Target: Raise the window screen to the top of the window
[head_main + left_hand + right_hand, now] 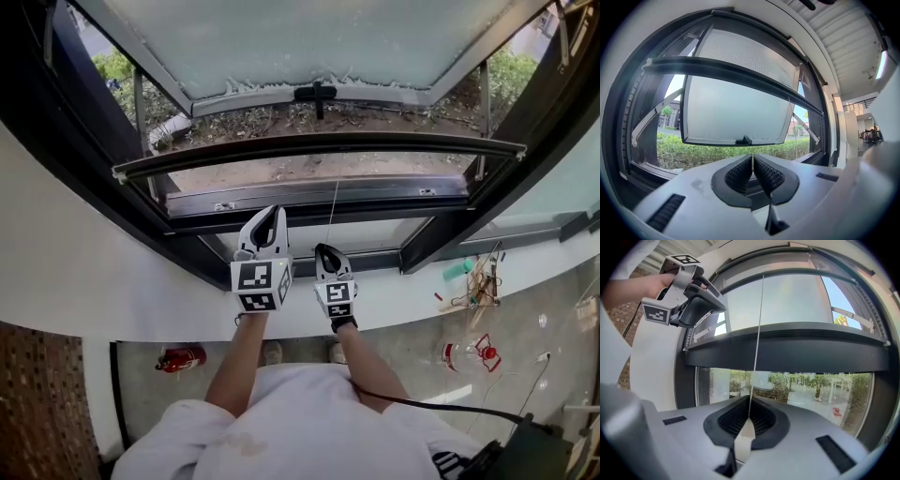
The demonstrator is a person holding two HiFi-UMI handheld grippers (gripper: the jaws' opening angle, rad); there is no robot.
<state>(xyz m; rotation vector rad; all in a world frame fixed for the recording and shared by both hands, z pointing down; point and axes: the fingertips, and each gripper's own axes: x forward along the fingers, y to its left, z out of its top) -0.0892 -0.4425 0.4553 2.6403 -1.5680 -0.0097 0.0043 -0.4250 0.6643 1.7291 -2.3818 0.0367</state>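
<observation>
1. The right tool [750, 404] is clamped on the thin cord [759, 333]. The cord runs straight up from its jaws to the screen's bar [787, 350], and a pale tab of it sits just behind the pads.
2. The left tool [753, 157] has its jaws drawn almost together with only a slit between them. Nothing is in the slit. It is held up and to the left of the right tool.
3. The bar lies above and ahead of both tools and spans the window's width. The mesh [745, 51] stretches from the bar up to the top of the frame. The bar looks about halfway up, so the raise is not finished. Beyond it, the sash [731, 112] stands swung outward.
4. The screen probably handles light.
   - The mesh looks soft and easy to tear or crease, so it is no place to grip.
   - The bar looks stiff. Its middle, where the cord joins, is the best hold for lifting it evenly.
   - The cord is thin and could slip through the pads.
5. No brand or writing can be read. Only the square markers on the tools' cubes [258, 278] show.
</observation>
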